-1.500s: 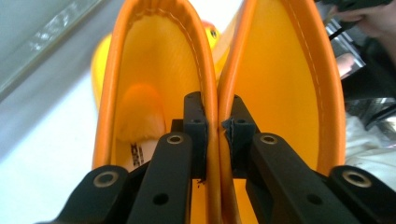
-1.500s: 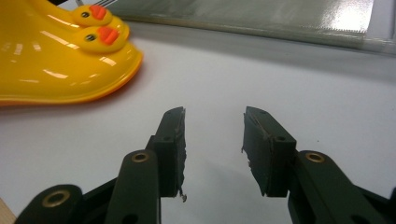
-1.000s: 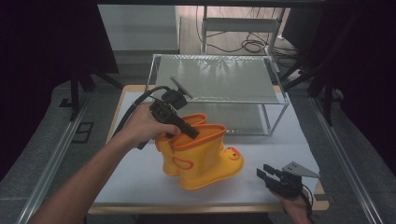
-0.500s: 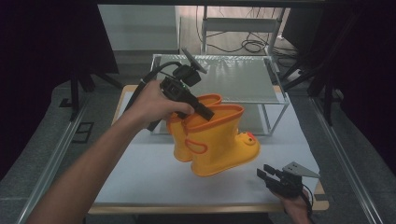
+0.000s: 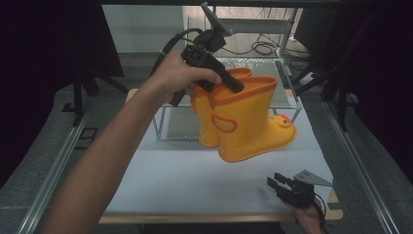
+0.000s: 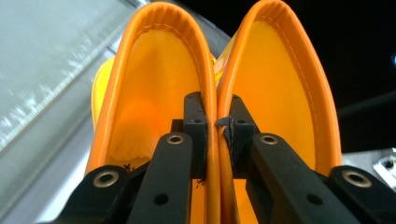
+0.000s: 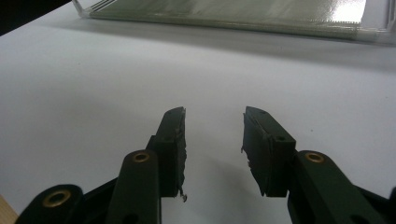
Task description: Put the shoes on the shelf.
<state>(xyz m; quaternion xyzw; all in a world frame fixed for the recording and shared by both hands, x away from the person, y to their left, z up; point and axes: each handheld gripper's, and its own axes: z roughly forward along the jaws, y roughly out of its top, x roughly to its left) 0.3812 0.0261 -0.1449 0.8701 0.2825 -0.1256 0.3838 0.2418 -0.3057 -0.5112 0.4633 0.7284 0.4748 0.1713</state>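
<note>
- Your left gripper (image 5: 236, 87) is squeezed tight on the pair of yellow boots (image 5: 246, 119). It holds them up in the air, above the white table sheet (image 5: 185, 175).
- In the left gripper view, one jaw is inside each boot. The two inner walls (image 6: 218, 140) are pinched together between them.
- The boots hang toes down and a bit to the right. Their long way runs up and down, from the orange rims (image 5: 243, 85) at the top to the soles at the bottom.
- The see-through shelf rack (image 5: 287, 73) is just behind the boots, near their tops. That gap is what matters if you want to set them on the rack. You would need to lift them over its front edge.
- Your right gripper (image 5: 282, 184) sits low at the near edge of the table, well apart from the boots. Its jaws are spread open with nothing between them, and its own view shows bare white sheet.
- Your left hand (image 5: 178, 78) is the one close to the boots. The right one is far.
- The boots look like smooth, bendy rubber. The rims are orange with a stitched edge. One toe has a little duck face (image 5: 284, 122).
- The rack has thin metal legs and a shiny clear top.
</note>
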